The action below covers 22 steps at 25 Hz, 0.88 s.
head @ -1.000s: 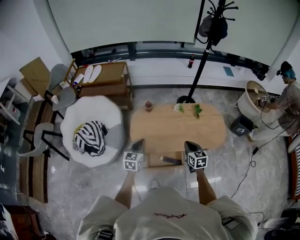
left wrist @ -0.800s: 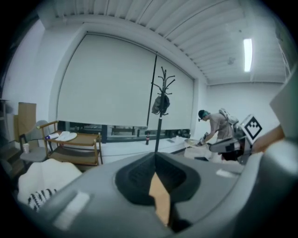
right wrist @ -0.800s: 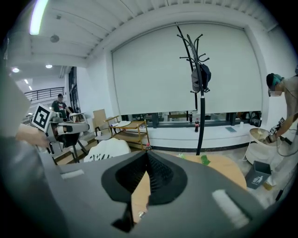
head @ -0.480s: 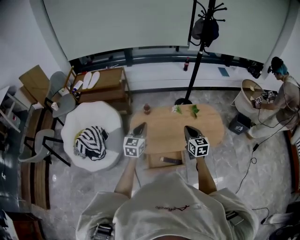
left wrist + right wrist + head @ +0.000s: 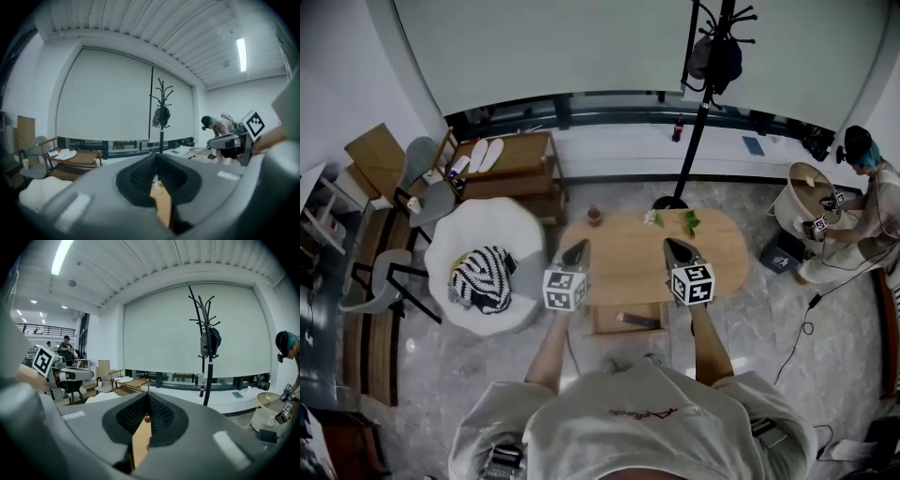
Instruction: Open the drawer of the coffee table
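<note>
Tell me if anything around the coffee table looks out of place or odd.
The drawer juts open from the near side of the coffee table, with a dark object lying inside. Otherwise nothing looks spilled, tipped or damaged.

Marble floor (image 5: 450, 366); white blind (image 5: 562, 47) (drawn); coat stand (image 5: 693, 141) nr window.

— What is seen at the left of the head view?
— A white armchair (image 5: 487, 225) is set there, and a striped cushion (image 5: 481, 278) is laid on its seat. Behind it a low wooden rack (image 5: 520, 155) is placed, with pale slippers (image 5: 481, 157) laid on top.
— And along the far wall?
— A black coat stand (image 5: 208, 380) is stood there, with a dark bag (image 5: 209, 342) hung from it. A bottle (image 5: 678, 128) is left on the sill. At the right, a person (image 5: 872, 202) is seen bent over a round tub (image 5: 802, 192).
</note>
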Available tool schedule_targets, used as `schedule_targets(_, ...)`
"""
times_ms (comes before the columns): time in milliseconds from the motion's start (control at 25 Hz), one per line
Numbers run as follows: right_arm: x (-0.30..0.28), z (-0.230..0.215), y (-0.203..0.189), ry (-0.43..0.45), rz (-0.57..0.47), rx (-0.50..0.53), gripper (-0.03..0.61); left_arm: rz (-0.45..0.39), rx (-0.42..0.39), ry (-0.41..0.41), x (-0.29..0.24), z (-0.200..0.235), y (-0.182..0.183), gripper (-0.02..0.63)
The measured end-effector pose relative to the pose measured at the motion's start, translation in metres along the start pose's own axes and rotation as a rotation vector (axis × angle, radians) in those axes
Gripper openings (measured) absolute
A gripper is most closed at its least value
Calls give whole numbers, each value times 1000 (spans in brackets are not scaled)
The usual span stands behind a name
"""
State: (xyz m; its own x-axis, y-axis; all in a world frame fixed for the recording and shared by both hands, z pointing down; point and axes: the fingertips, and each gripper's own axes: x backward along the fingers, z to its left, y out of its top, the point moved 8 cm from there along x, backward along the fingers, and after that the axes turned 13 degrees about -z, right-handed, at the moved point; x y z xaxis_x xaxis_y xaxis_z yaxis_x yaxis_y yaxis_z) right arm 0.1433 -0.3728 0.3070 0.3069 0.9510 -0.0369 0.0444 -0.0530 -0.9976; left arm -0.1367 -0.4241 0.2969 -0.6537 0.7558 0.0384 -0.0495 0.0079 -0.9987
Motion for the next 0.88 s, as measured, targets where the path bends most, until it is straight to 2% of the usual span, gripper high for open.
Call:
schedule_targets(320,-2,-24,25,35,-47,21,3,-15,-31,49,-18,-20,17,2)
schedule_targets(880,0,-31,24,41,-52,22,3,-25,-42,64,-23,-24,18,2)
